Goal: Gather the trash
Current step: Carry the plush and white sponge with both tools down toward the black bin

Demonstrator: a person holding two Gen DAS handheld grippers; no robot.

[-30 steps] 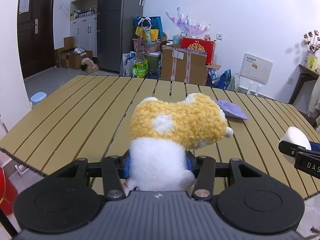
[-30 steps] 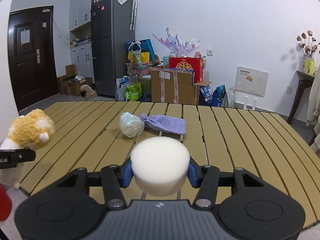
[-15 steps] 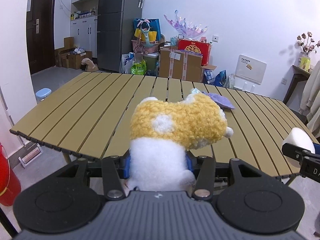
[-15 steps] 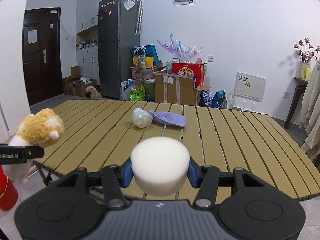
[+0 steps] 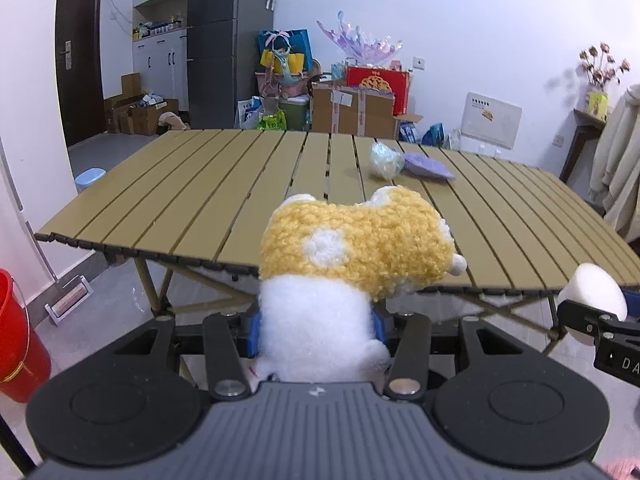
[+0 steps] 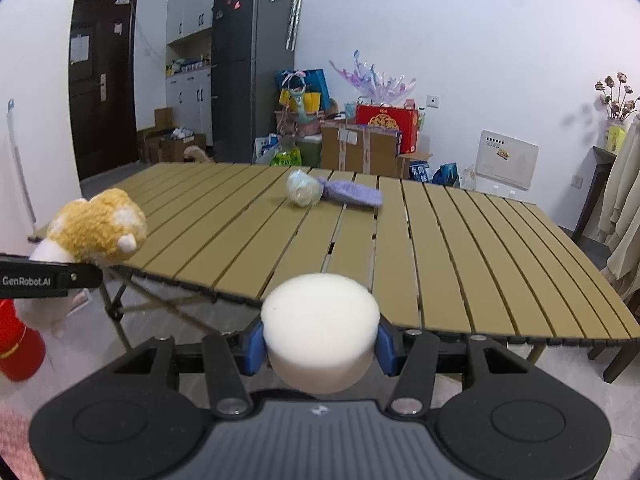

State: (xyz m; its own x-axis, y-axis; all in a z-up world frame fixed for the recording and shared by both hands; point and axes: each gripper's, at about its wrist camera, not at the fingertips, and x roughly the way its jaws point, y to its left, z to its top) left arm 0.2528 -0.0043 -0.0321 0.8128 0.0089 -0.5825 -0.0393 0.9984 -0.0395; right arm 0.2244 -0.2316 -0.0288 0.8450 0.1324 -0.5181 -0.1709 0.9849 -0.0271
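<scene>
Two grippers: both loaded, held off the near edge of the slatted table (image 5: pixel 224 184)
Left gripper (image 5: pixel 318 334): clamped on plush toy (image 5: pixel 356 248)
Right gripper (image 6: pixel 320 344): clamped on white foam puck (image 6: pixel 320 320)
Tabletop, far side: crumpled plastic wrap (image 6: pixel 303 193) touching purple knit pouch (image 6: pixel 354 196)
Floor, left: red bucket (image 5: pixel 18 340)

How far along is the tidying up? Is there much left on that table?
Partly done. The left gripper holds a plush toy and the right gripper holds a white sponge, both off the table. Left on it: a crumpled plastic ball and a purple cloth.
</scene>
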